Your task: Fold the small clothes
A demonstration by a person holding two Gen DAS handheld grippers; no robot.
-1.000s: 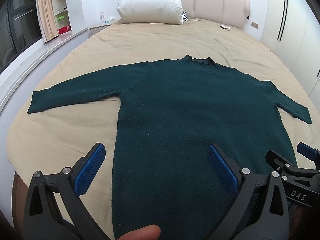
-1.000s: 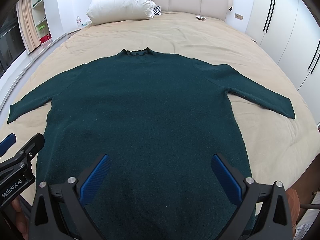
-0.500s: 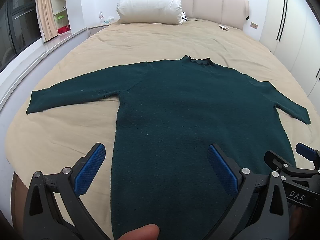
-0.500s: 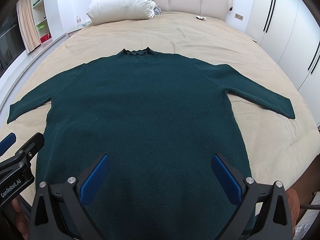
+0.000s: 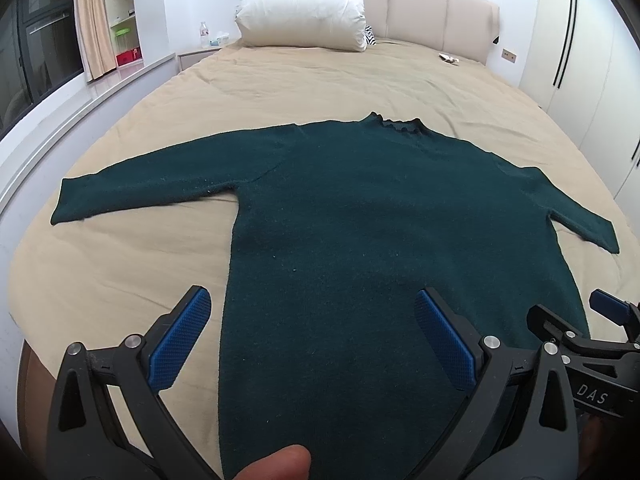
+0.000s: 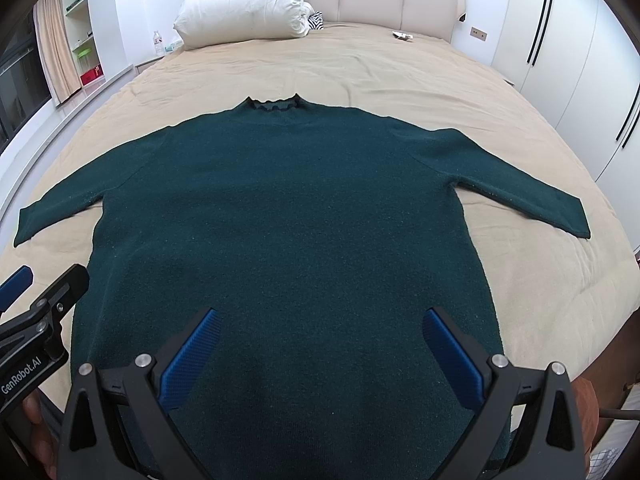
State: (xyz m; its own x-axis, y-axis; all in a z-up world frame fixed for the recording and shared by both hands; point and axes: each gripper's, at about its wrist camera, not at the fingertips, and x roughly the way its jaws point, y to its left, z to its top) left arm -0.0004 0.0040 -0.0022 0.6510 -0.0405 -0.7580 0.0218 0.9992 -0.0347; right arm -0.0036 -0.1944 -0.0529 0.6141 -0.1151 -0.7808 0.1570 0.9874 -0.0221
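Nothing has visibly shifted since a second ago: the dark green knitted sweater [image 5: 360,220] lies spread flat on the beige bed sheet [image 5: 300,80], left gripper [image 5: 312,344] and right gripper [image 6: 318,354] both spread wide, empty, above its hem.

Before me the bed [image 5: 320,80], tan-sheeted, carries my green sweater [image 5: 360,220] spread flat, 1 white pillow [image 5: 300,16] at its headboard.

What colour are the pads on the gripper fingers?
Blue, with a fine textured grid, on black fingers; the pads show best in the right wrist view.
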